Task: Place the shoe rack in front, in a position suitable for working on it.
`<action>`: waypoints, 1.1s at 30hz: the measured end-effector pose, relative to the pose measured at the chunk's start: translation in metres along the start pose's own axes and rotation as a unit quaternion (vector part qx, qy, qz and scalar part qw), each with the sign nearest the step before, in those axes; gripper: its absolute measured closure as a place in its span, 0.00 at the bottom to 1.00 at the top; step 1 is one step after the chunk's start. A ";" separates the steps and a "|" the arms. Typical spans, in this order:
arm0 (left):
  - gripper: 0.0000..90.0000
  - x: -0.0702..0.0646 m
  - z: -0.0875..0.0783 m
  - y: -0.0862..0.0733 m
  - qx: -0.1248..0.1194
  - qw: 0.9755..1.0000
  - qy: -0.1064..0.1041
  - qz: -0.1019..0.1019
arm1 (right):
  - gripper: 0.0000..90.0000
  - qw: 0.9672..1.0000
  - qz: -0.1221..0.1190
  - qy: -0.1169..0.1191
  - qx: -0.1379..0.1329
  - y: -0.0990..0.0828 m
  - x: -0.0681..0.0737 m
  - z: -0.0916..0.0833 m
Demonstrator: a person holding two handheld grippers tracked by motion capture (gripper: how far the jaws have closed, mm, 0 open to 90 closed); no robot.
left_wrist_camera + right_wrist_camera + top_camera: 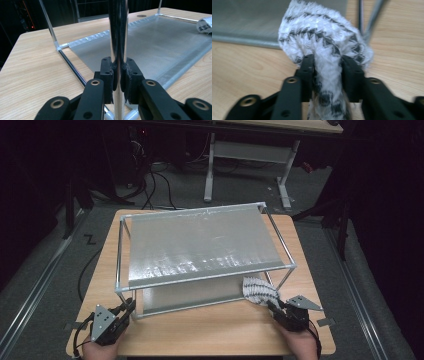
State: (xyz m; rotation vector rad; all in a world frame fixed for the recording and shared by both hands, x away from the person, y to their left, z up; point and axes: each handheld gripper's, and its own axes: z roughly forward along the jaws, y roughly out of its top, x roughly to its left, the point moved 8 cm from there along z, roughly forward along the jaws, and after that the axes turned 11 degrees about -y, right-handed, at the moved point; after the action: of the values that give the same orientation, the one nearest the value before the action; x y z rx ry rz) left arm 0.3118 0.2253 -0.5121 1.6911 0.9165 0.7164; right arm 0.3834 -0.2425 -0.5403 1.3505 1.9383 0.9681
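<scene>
A metal-tube rack (120,255) with two grey mesh shelves stands on the wooden table (210,330), filling the middle of the high view. At the lower left of that view the left gripper (129,306) sits at the rack's near-left corner, a hand (100,351) behind it at the bottom edge. In the left gripper view its black jaws are pressed tight on the shiny upright post (118,37), which rises through the centre of the frame, and the lower mesh shelf (160,47) spreads away toward the upper right, lying flat on the table. At the lower right of the high view the right gripper (271,306) points toward the rack's near-right corner, where a black-and-white patterned cloth (259,290) lies bunched on the table, just beside the rack's near-right leg and touching the edge of the lower shelf. In the right gripper view the cloth (324,47) bulges out across the upper centre of the frame, and a fold of it runs down between the two jaws, which stand partly spread with the fabric filling the gap; whether the pads press on it I cannot tell from the blurred picture.
</scene>
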 end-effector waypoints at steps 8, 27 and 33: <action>0.88 0.000 0.000 0.000 0.000 1.000 -0.001 0.001 | 0.51 0.993 -0.089 -0.071 -0.015 0.005 0.007 0.003; 0.88 -0.001 -0.001 0.000 0.001 1.000 -0.001 0.003 | 0.84 0.971 -0.004 -0.121 -0.207 0.077 -0.013 -0.068; 0.88 -0.001 -0.001 0.000 0.001 1.000 -0.001 0.004 | 0.84 0.979 -0.016 -0.119 -0.162 0.062 -0.015 -0.048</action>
State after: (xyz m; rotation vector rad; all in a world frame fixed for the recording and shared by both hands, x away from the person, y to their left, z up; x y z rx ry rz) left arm 0.3099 0.2248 -0.5122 1.6969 0.9107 0.7196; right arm 0.3830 -0.2543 -0.4609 1.1839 1.5416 1.0063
